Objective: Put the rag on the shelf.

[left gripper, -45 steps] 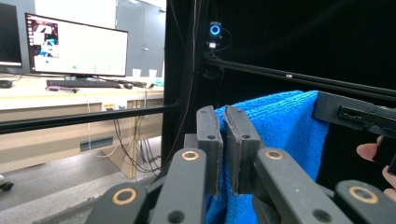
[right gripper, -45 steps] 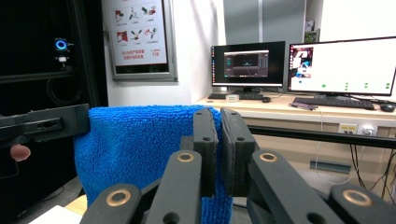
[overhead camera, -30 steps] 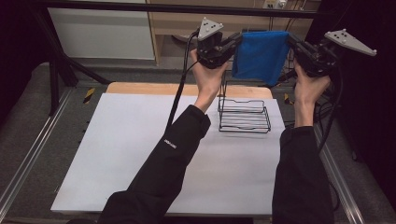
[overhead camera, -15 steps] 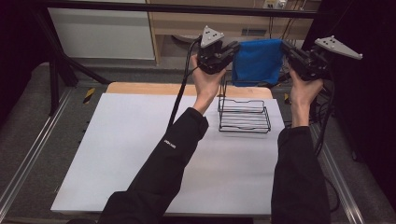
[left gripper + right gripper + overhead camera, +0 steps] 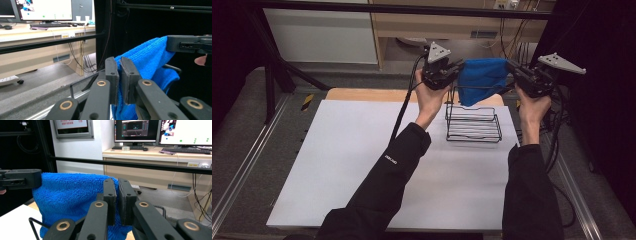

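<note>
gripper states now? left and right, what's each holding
Left gripper: closed, pinching one top edge of the blue cloth.
Right gripper: closed, pinching the other top edge of the same cloth, above the wire basket.

Fuzzy blue terry cloth [image 5: 482,80], black wire rack [image 5: 473,125], matt white tabletop [image 5: 352,165]

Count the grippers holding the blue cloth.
2. The left gripper pinches the blue cloth at its left top corner, the right gripper at its right top corner, above the wire basket.
</note>
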`<state>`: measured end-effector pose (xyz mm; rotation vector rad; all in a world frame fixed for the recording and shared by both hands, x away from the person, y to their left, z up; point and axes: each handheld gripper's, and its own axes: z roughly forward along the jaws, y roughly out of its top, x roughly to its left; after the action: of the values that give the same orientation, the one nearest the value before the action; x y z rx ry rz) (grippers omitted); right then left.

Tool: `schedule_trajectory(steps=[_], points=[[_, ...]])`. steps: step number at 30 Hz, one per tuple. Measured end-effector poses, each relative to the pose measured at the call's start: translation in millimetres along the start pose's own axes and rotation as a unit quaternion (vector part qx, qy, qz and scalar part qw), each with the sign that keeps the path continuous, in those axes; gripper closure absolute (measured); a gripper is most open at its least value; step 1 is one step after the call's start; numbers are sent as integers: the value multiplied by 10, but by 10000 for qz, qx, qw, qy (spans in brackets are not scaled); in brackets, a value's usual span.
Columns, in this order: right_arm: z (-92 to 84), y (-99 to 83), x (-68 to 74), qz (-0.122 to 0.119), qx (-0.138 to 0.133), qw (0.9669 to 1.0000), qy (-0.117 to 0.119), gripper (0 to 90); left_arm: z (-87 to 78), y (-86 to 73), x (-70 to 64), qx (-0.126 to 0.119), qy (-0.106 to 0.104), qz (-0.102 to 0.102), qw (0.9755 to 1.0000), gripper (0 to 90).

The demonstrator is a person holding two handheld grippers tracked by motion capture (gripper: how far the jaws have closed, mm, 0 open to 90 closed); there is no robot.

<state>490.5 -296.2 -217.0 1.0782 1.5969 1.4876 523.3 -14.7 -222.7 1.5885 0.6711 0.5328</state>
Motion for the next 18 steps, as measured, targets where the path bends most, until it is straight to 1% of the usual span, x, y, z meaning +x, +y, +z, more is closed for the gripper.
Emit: schedule_trajectory(steps=[1, 5, 6, 8, 9, 10, 12, 13, 14, 15, 18], points=[[5, -13, 0, 52, 31, 10000, 2, 857, 2, -13, 1, 11, -7, 0, 10000, 843], [21, -48, 6, 38, 141, 9999, 48, 856, 0, -62, 12, 91, 131, 146, 9998, 844], [27, -49, 10, 1, 178, 9998, 74, 856, -7, -68, 26, 102, 144, 172, 9997, 844], [36, -43, 35, -40, 233, 9996, 138, 855, -30, -58, 64, 65, 186, 149, 9997, 844], [38, -36, 53, -61, 215, 9996, 170, 855, -47, -42, 85, 16, 219, 128, 9997, 844], [38, -26, 73, -67, 183, 9996, 213, 855, -61, -21, 100, -28, 195, 62, 9998, 844], [36, 4, 111, -86, 81, 9996, 238, 855, -109, 38, 124, -139, 143, 18, 9998, 844], [31, 23, 122, -81, 14, 9996, 261, 855, -137, 72, 130, -188, 138, 47, 9997, 844], [23, 46, 132, -29, -52, 9995, 308, 855, -168, 108, 139, -239, 197, 134, 9994, 844], [14, 69, 140, -9, -115, 9994, 341, 855, -195, 141, 135, -279, 128, 164, 9994, 844], [-5, 133, 185, 10, -244, 9988, 424, 856, -270, 238, 131, -370, 238, 298, 9986, 844]])
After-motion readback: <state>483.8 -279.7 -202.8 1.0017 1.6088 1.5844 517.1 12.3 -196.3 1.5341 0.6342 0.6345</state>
